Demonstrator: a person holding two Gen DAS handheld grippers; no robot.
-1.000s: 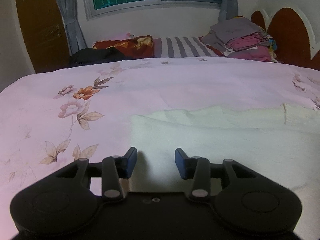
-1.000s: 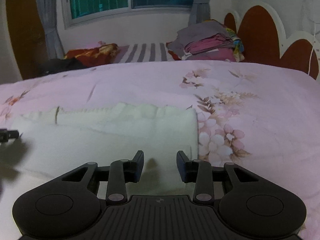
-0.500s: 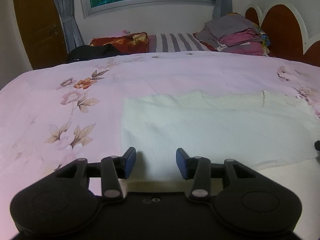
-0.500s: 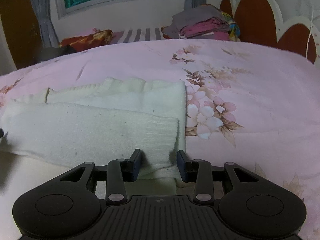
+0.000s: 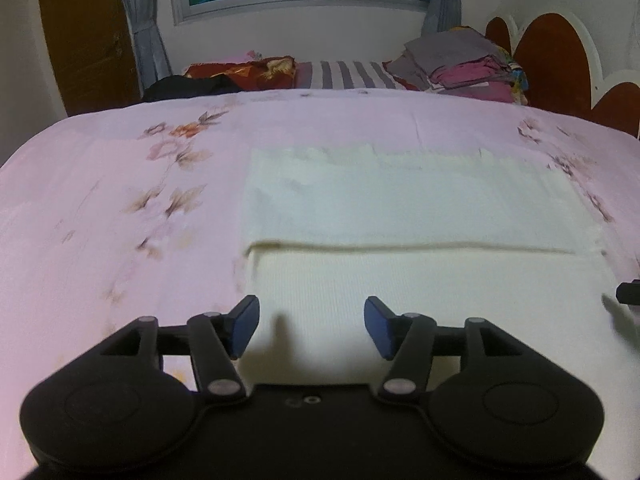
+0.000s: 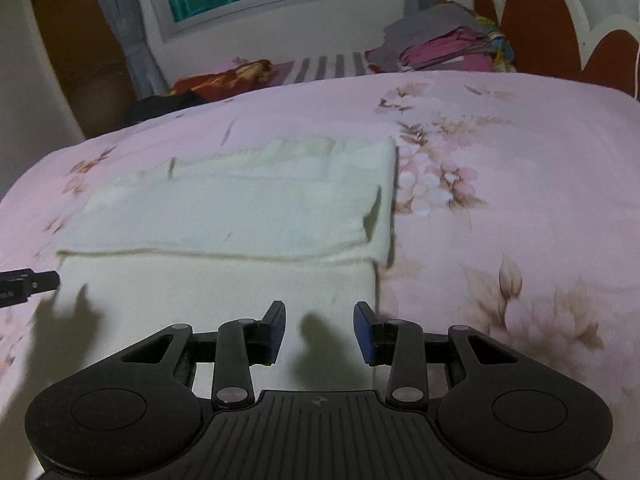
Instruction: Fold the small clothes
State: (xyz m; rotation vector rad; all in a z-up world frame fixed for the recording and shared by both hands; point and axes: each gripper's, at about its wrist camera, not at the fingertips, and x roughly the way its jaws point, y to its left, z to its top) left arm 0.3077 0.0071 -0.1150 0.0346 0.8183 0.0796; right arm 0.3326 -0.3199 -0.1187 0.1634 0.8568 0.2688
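A cream knit garment [image 5: 400, 208] lies flat on the pink floral bedspread [image 5: 120, 184], with a folded layer on its far part and a straight fold edge across its middle. It also shows in the right wrist view [image 6: 240, 216]. My left gripper [image 5: 311, 326] is open and empty, hovering over the garment's near left part. My right gripper [image 6: 319, 330] is open and empty over the garment's near right corner. The tip of the left gripper [image 6: 28, 282] shows at the left edge of the right wrist view.
A stack of folded clothes [image 5: 460, 66] sits at the far right by the headboard [image 5: 556, 56]. A striped pillow [image 5: 352, 74], a red patterned cloth [image 5: 244, 70] and a dark garment [image 5: 188, 86] lie along the far edge. A window and a door stand behind.
Both grippers have pulled back toward me and risen. The garment's near half now lies folded over the far part, with more of the near layer in view.
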